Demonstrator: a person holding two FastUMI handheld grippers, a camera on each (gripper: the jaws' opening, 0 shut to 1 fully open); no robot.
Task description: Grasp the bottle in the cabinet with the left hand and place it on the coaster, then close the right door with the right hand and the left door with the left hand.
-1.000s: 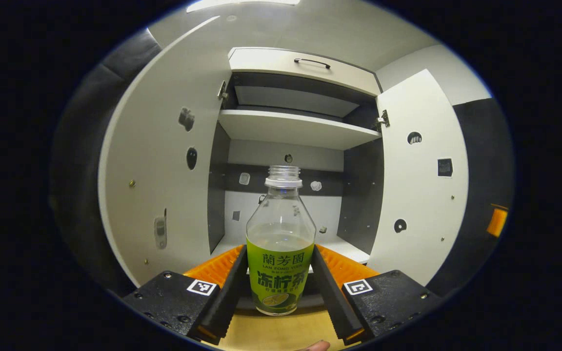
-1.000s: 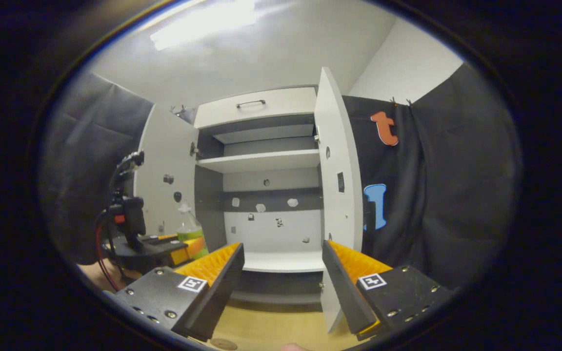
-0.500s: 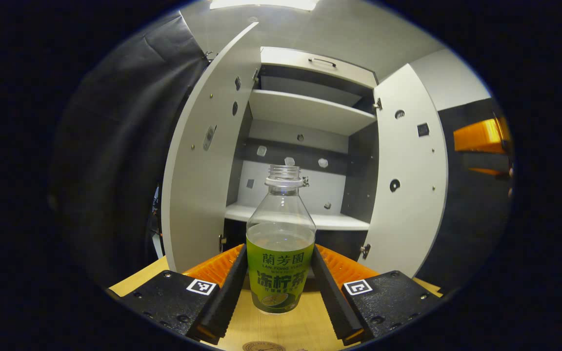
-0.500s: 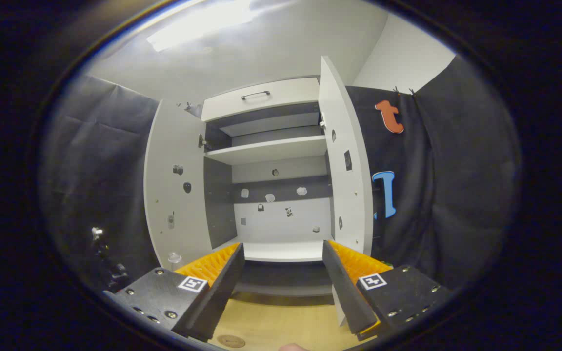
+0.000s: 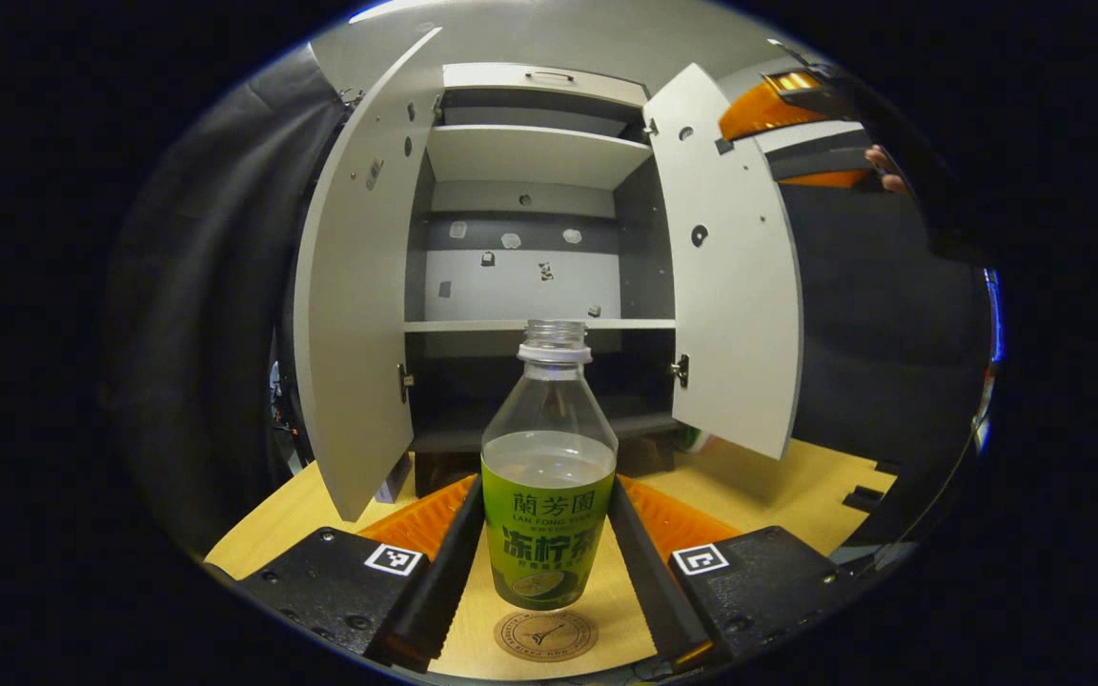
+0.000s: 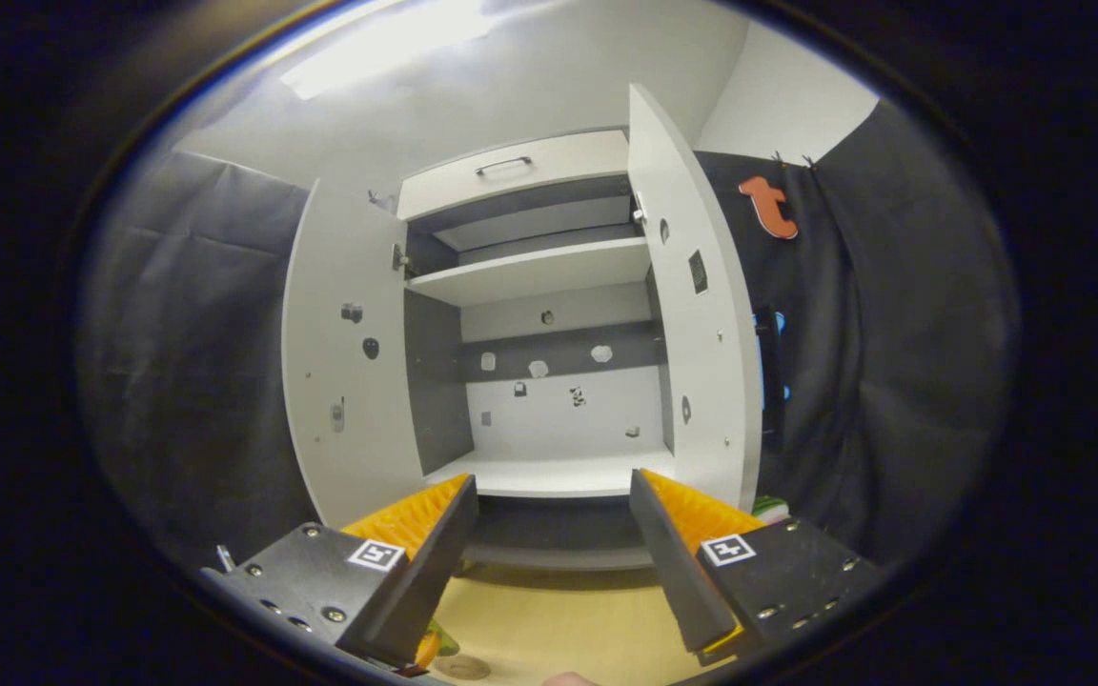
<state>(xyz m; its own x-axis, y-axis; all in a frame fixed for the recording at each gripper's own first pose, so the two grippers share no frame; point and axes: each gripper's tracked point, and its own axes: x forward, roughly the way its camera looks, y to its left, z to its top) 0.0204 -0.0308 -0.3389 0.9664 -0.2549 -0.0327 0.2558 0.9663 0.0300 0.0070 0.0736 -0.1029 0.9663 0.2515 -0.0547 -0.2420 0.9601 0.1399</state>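
Note:
A clear bottle (image 5: 549, 476) with a green label and no cap stands upright between the fingers of my left gripper (image 5: 544, 491), which is shut on it. The bottle's base hangs just over the far edge of a round brown coaster (image 5: 546, 635) on the wooden table (image 5: 778, 486); I cannot tell whether they touch. Behind it, the grey cabinet has its left door (image 5: 358, 286) and right door (image 5: 730, 276) swung open. My right gripper (image 6: 554, 481) is open and holds nothing, facing the cabinet's lower shelf (image 6: 549, 474) between the left door (image 6: 339, 372) and the right door (image 6: 701, 333).
In the left gripper view the other gripper (image 5: 792, 105) shows at the upper right, beyond the right door, held by a hand (image 5: 883, 157). A drawer with a handle (image 6: 511, 171) tops the cabinet. Black cloth walls flank both doors. A small green object (image 6: 770, 505) lies by the right door's foot.
My left gripper has drawn the bottle back out of the cabinet and down over the table, bringing the coaster into view beneath it. The right gripper has drifted slightly and stays open.

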